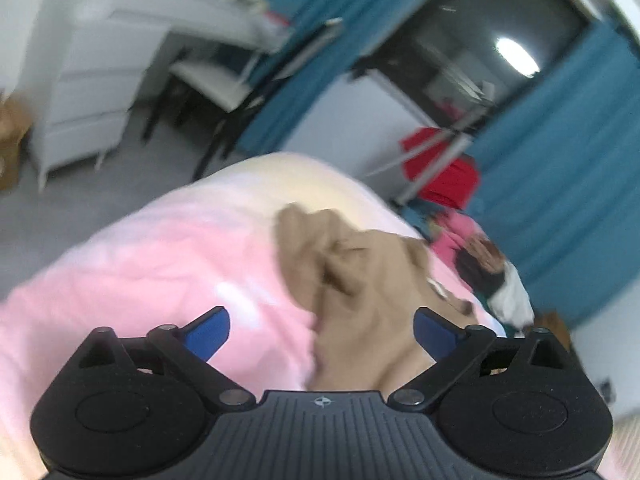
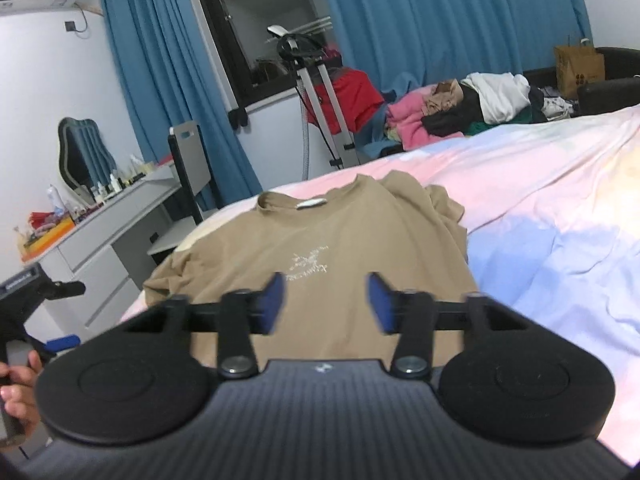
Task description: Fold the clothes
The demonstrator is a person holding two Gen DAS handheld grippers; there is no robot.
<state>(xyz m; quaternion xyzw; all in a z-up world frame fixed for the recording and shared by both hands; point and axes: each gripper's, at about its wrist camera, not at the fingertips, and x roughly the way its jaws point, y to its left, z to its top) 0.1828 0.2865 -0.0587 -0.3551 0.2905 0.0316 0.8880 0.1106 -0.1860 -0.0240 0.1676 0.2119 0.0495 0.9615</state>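
Near the bed's [image 2: 540,184] foot edge, tan T-shirt [image 2: 320,240] lies front-up, spread for folding. Right gripper [image 2: 326,300] hovers over its hem, fingers partly apart, empty. Left gripper [image 1: 320,330] wide apart, empty, above shirt.

Left gripper [image 1: 320,334]: jaws wide apart, nothing between the blue pads.
Right gripper [image 2: 326,304]: jaws partly apart, empty.
Left hand [image 2: 16,388]: wrapped round its handle.
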